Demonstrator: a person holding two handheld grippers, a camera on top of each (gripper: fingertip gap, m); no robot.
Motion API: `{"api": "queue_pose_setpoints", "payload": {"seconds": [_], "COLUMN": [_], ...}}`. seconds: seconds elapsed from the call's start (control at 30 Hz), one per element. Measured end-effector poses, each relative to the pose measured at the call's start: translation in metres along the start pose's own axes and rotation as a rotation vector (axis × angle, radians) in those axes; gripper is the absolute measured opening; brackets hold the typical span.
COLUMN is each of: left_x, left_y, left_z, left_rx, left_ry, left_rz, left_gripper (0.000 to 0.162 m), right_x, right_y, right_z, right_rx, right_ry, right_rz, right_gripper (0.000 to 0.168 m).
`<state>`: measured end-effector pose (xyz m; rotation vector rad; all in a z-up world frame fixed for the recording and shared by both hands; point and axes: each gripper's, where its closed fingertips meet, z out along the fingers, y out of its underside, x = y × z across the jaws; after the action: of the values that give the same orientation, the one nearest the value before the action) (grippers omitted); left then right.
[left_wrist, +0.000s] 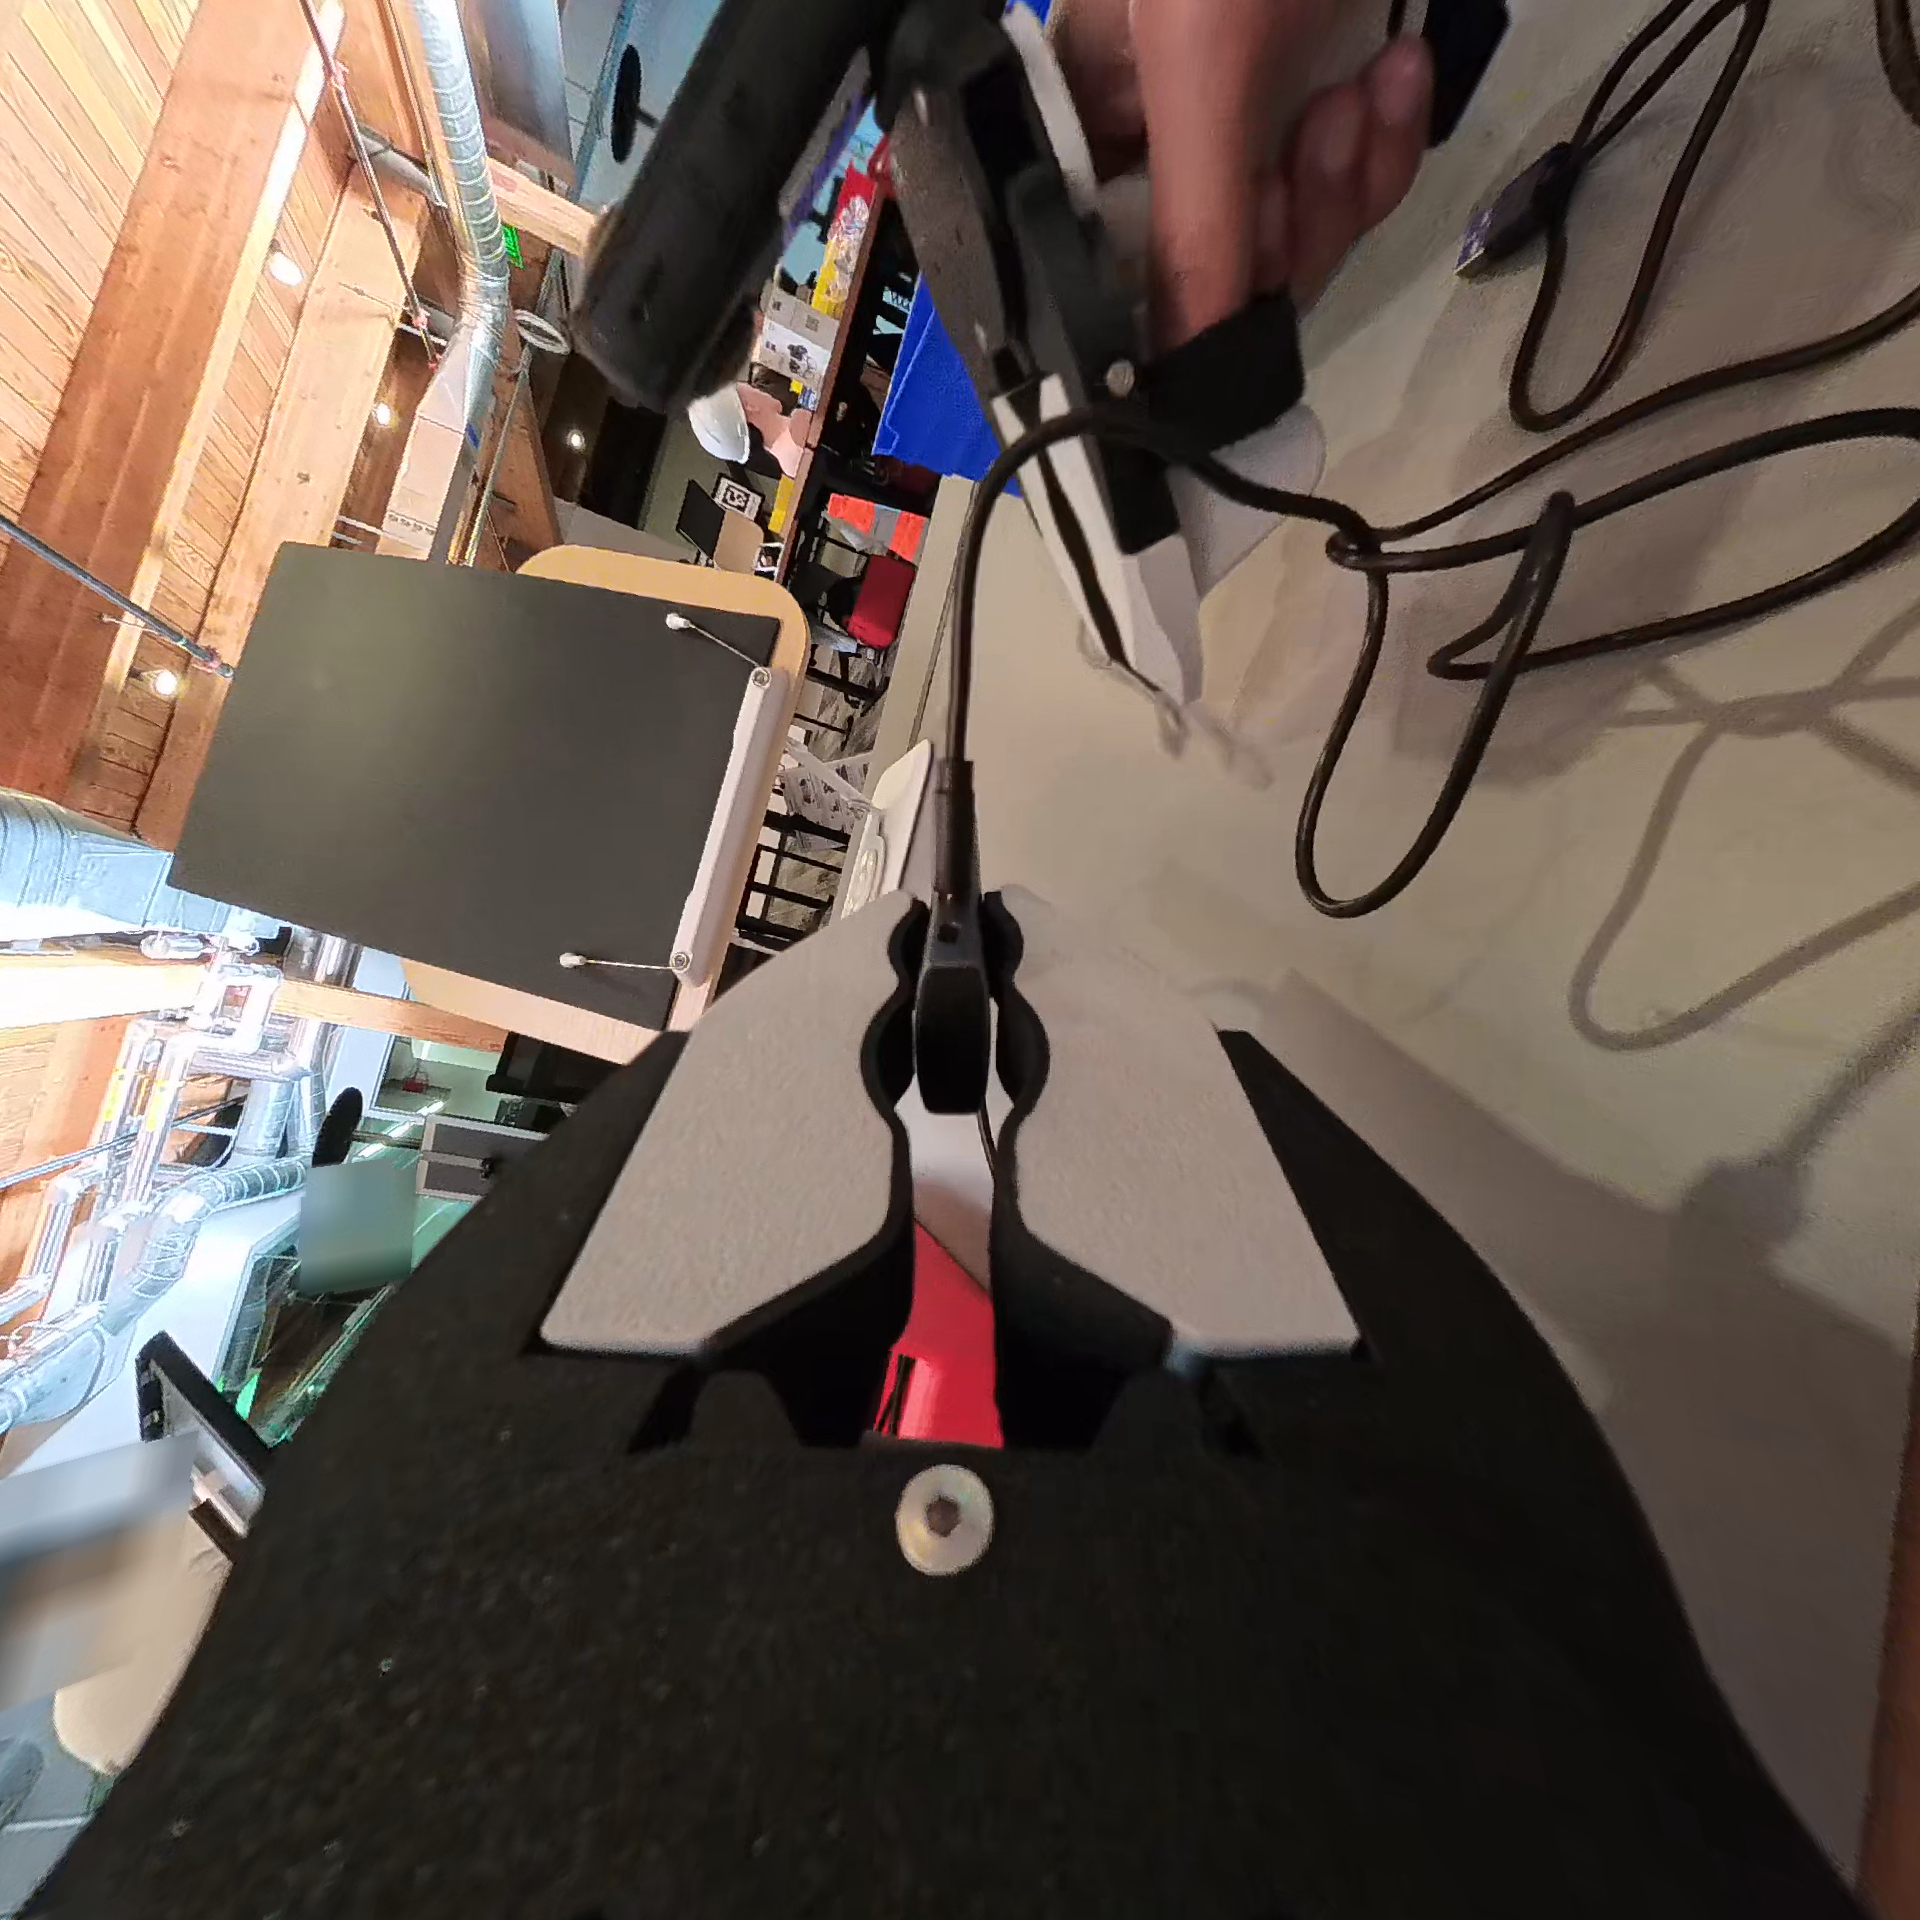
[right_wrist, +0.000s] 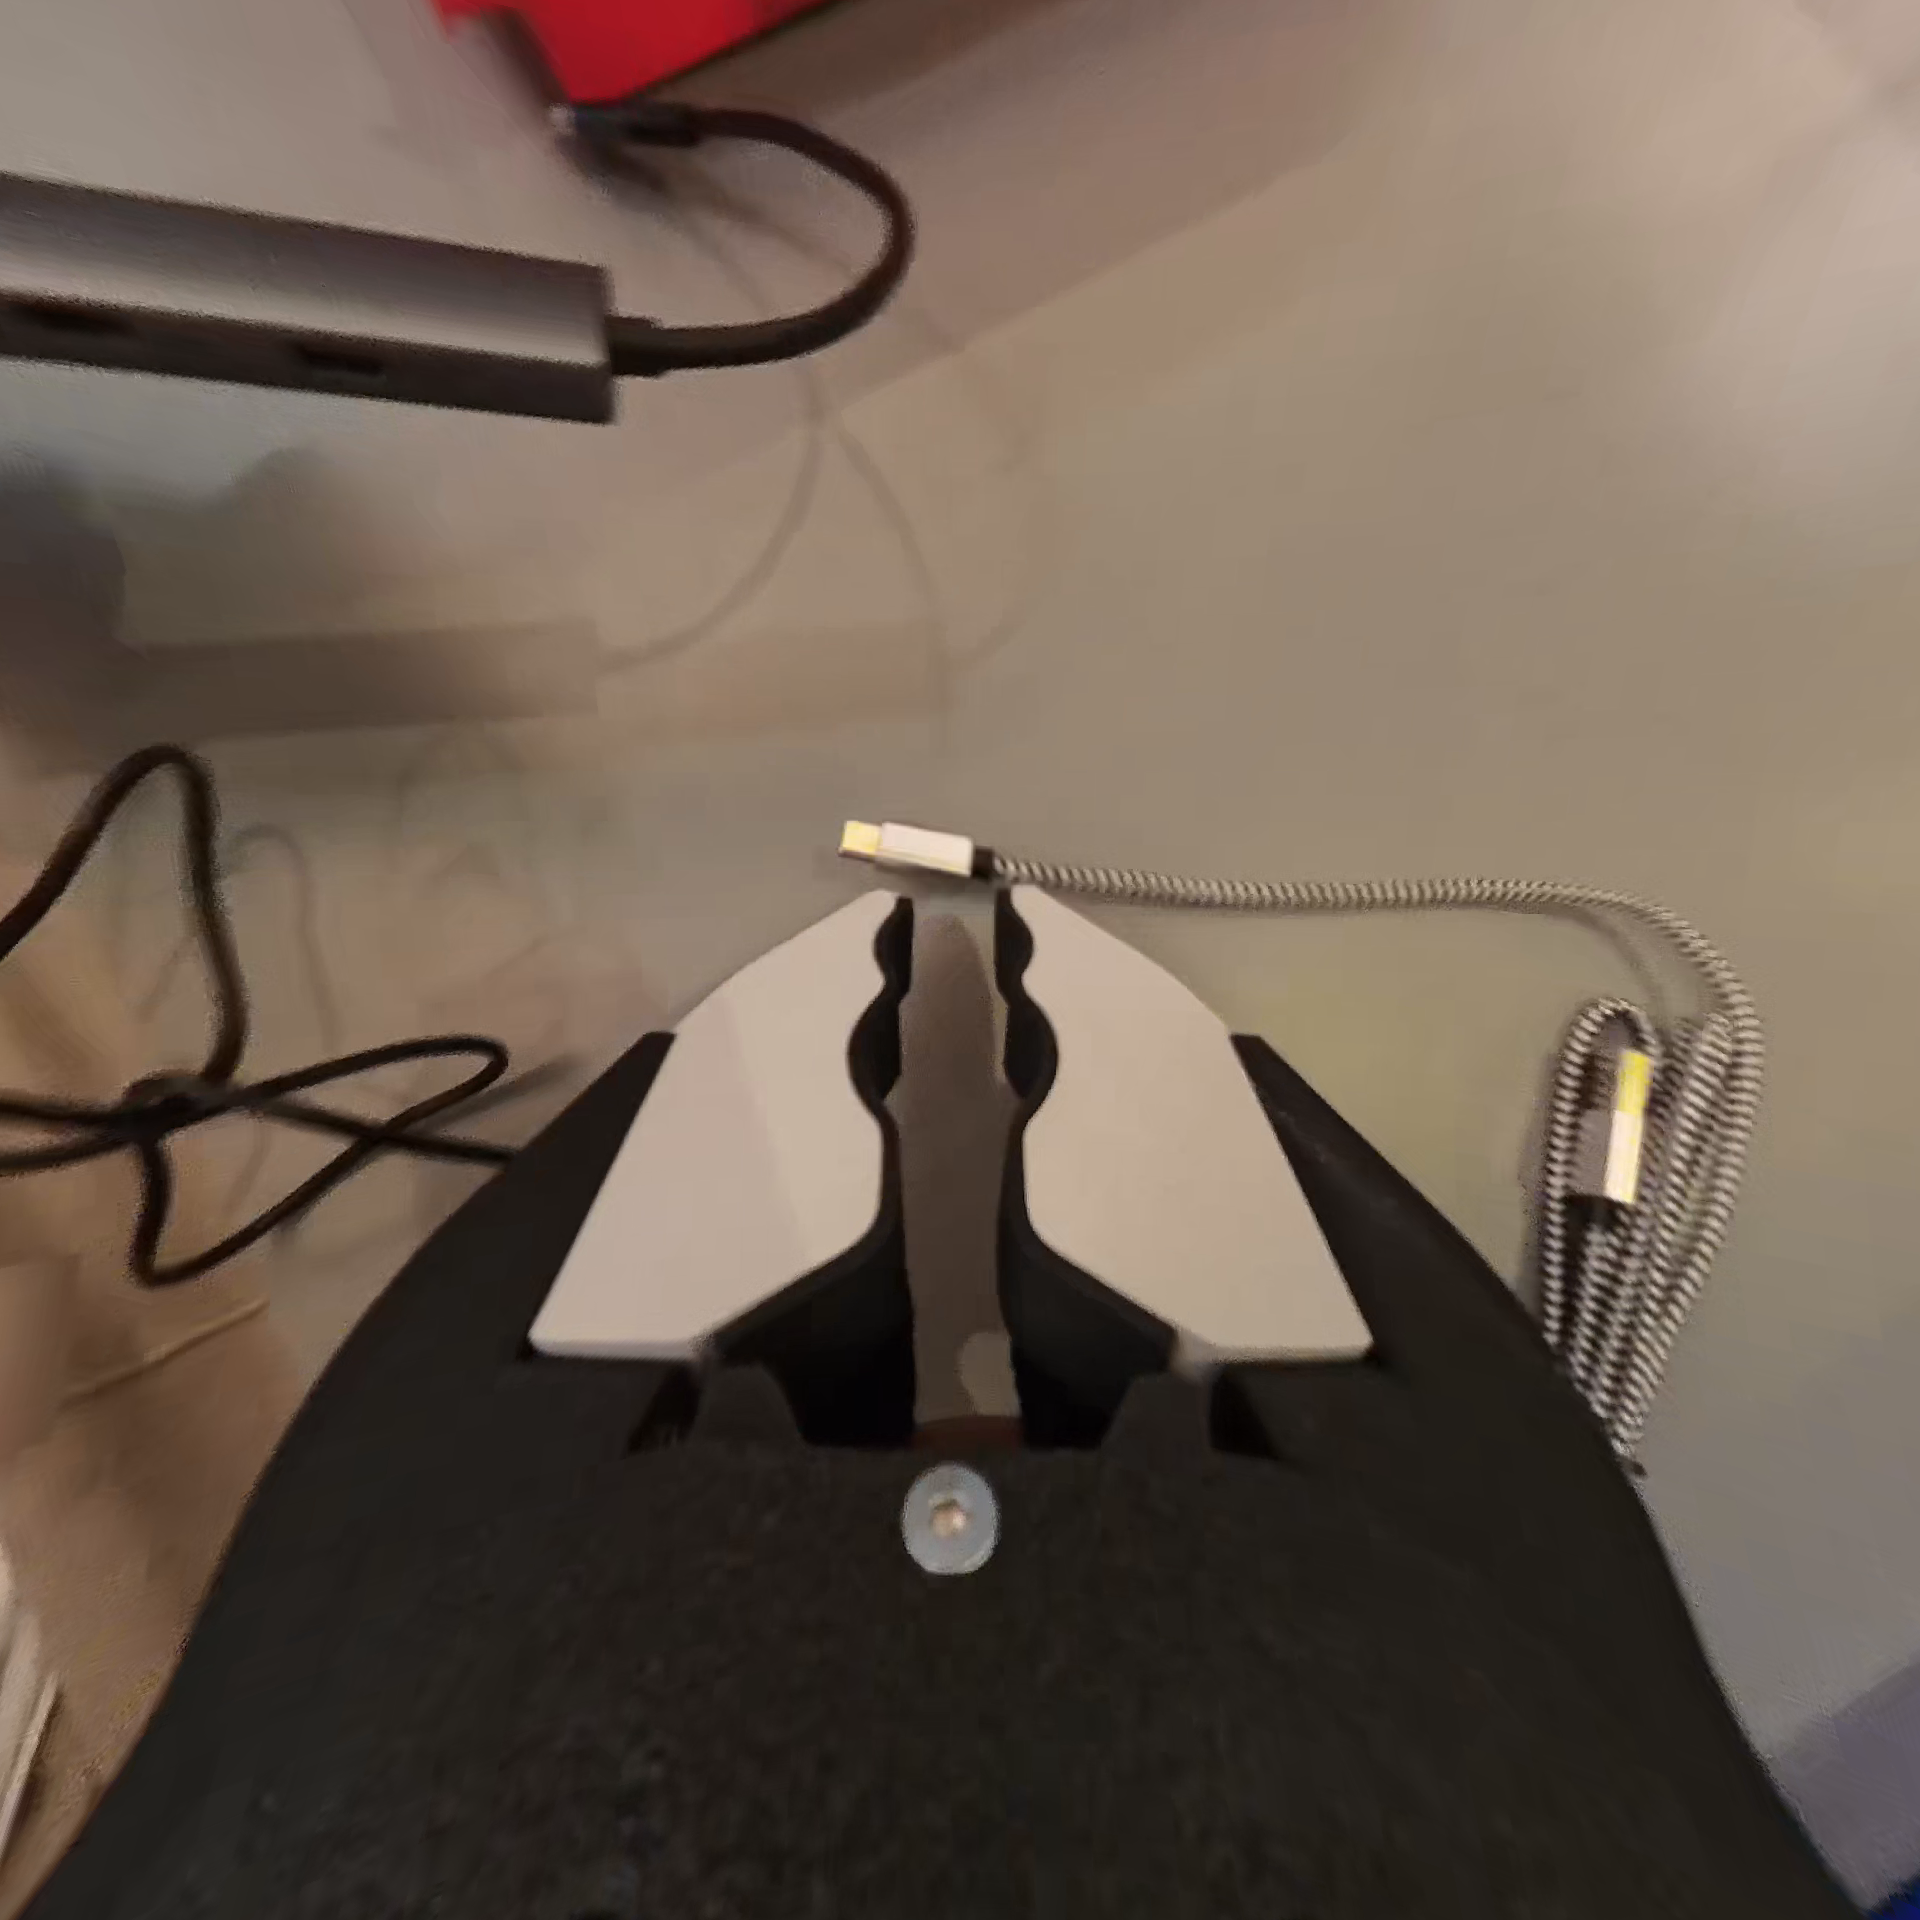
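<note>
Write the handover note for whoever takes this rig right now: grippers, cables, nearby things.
Left gripper: shut on black cable plug, lifted off the table; its cable trails in loops.
Right gripper: narrowly open, holding nothing, tips just short of the silver plug of the braided cable, which lies flat.
Grey hub lies far left in the right wrist view, apart from both.

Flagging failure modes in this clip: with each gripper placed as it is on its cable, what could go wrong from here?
1. The left gripper pinches the black plug only near its tips; it may slip.
2. The black cable lies looped and knotted on the table, so pulling could snag.
3. The right gripper is not closed on the braided cable's silver connector at its tips, and could nudge it away.
</note>
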<state>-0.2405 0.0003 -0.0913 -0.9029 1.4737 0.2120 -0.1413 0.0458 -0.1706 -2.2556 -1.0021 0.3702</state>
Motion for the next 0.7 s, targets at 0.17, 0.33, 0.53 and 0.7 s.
{"api": "queue_pose_setpoints", "payload": {"seconds": [0.17,0.33,0.53,0.7], "left_x": [0.003,0.001,0.003,0.003], "left_y": [0.0,0.001,-0.001,0.001], "left_z": [0.0,0.002,0.004,0.003], "left_rx": [-0.003,0.005,0.014,0.018], "left_ry": [0.007,0.011,0.015,-0.015], "left_rz": [0.015,0.022,0.032,0.028], "left_gripper": [0.01,0.009,0.01,0.01], "right_x": [-0.006,-0.001,-0.001,0.003], "right_y": [0.015,-0.003,0.006,-0.004], "right_z": [-0.018,-0.031,-0.001,0.012], "right_rx": [-0.089,-0.112,-0.19,-0.182], "right_ry": [-0.106,-0.165,-0.468,-0.624], "right_rz": [-0.211,-0.657,-0.814,-0.739], "right_gripper": [0.03,0.028,0.016,0.013]}}
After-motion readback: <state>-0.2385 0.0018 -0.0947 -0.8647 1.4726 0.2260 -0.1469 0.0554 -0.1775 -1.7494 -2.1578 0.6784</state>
